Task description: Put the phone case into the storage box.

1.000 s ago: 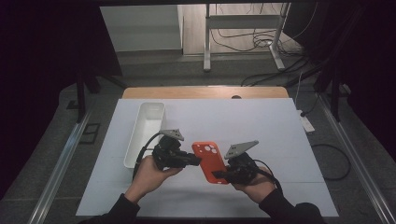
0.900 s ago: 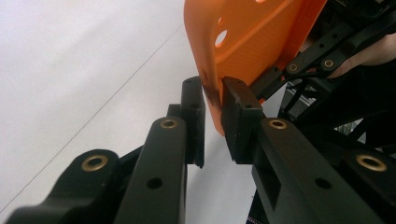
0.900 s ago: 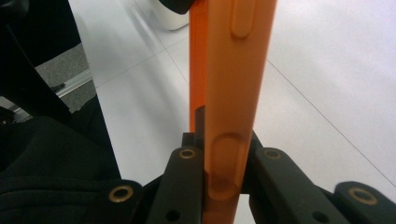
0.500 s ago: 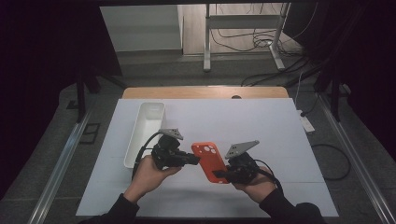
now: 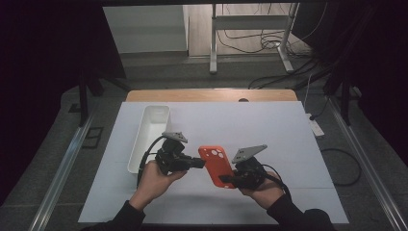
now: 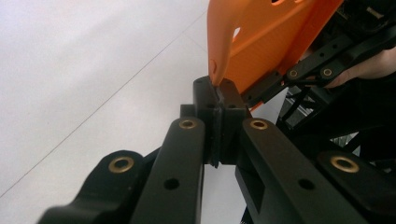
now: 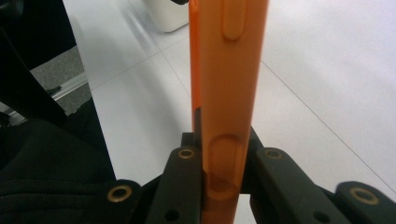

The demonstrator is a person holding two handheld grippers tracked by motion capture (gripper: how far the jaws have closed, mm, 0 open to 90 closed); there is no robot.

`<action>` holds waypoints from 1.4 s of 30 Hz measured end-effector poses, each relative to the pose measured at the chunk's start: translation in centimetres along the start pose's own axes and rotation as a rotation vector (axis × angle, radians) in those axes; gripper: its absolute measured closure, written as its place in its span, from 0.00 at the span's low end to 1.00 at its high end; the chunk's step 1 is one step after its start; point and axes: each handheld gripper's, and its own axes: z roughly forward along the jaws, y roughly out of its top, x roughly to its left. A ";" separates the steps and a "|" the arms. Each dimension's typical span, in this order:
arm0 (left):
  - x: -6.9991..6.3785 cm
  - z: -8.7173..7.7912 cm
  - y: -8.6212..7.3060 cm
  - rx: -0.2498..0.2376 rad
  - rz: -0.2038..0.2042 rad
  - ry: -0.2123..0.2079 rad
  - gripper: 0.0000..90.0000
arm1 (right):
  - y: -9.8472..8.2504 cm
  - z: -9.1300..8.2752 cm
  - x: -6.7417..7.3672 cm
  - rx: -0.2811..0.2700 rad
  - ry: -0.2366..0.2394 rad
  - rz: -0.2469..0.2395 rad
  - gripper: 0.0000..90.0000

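Note:
An orange phone case (image 5: 216, 163) is held above the white table sheet between my two grippers. My left gripper (image 5: 199, 163) comes in from the left. Its jaws have just been closing, and in the left gripper view the left gripper (image 6: 217, 93) stands shut, its pads pinching a thin corner edge of the case (image 6: 261, 42). My right gripper (image 5: 226, 180) holds the case's near end. In the right gripper view the case (image 7: 229, 70) stands edge-on, with the right gripper (image 7: 222, 182) shut on it.
A white oblong tray (image 5: 149, 139) lies to the left of the left hand; its corner (image 7: 168, 14) also shows in the right gripper view. The white sheet (image 5: 269, 130) covers the table, with a wooden edge (image 5: 211, 95) at the far side.

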 end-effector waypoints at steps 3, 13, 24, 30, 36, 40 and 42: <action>-0.1 0.1 0.0 0.001 -0.007 0.002 1.00 | 0.0 0.2 0.2 0.004 -0.007 -0.012 0.87; -0.2 0.5 0.0 0.023 -0.020 0.036 1.00 | 0.2 1.1 0.7 0.008 -0.004 -0.033 0.51; 0.3 0.4 -0.1 0.025 -0.053 0.077 0.99 | 0.0 1.3 0.3 -0.019 -0.017 -0.008 0.07; 0.5 0.0 -0.1 0.022 -0.053 0.089 1.00 | -0.4 1.0 0.0 -0.035 -0.038 -0.013 0.00; 0.8 -0.5 0.0 0.019 -0.053 0.106 0.99 | -0.8 0.2 -0.5 -0.061 -0.053 0.002 0.00; 1.0 -0.8 0.1 0.016 -0.054 0.116 0.99 | -1.1 -0.2 -0.7 -0.067 -0.062 0.008 0.00; 1.1 -1.0 0.2 0.015 -0.054 0.124 0.99 | -1.3 -0.5 -0.7 -0.069 -0.068 0.013 0.00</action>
